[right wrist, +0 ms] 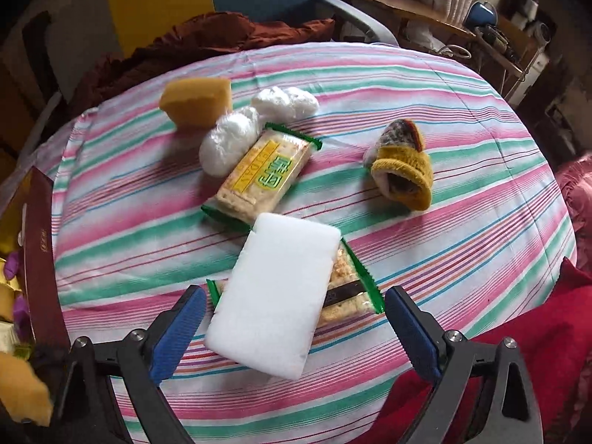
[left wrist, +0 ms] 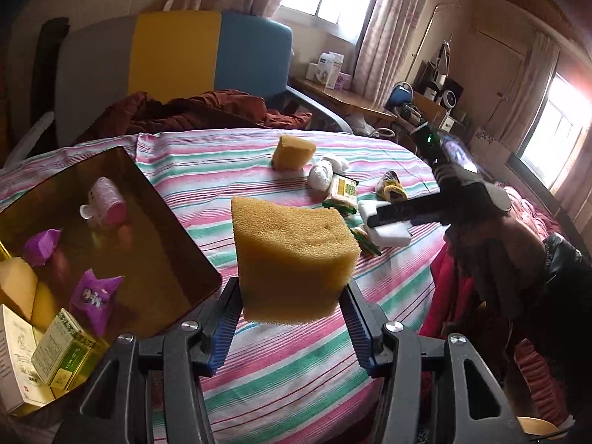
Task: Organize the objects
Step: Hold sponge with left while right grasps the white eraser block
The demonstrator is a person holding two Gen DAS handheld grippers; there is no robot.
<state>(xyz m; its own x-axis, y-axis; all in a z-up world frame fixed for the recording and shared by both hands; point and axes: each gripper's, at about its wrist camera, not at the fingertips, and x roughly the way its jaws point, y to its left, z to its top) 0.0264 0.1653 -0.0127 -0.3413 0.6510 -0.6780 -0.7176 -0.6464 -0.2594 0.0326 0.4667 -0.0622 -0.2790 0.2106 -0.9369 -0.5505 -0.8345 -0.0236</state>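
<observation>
The striped cloth carries everything I am sorting, and the brown box at my left is where it goes; it sits open-topped beside the cloth so I can drop things in without lifting far. Already inside are a pink cup, purple packets, a green carton and what looks like another sponge, though that corner is dim.

My left gripper is clenched on a yellow sponge, pads pressing its lower sides, so it is held clear above the cloth near the box's edge. I judge the box is its target.

My right gripper is spread wide around the white foam block, pads apart from it on both sides, nothing grasped yet. The block lies across a cracker pack, so closing low could catch the wrapper too.

Further out lie a second cracker pack, two white wads, another yellow sponge and a small yellow knit piece, all well apart from my jaws. Between my right gripper and the box, my own left gripper with its sponge is the main thing in the way.
</observation>
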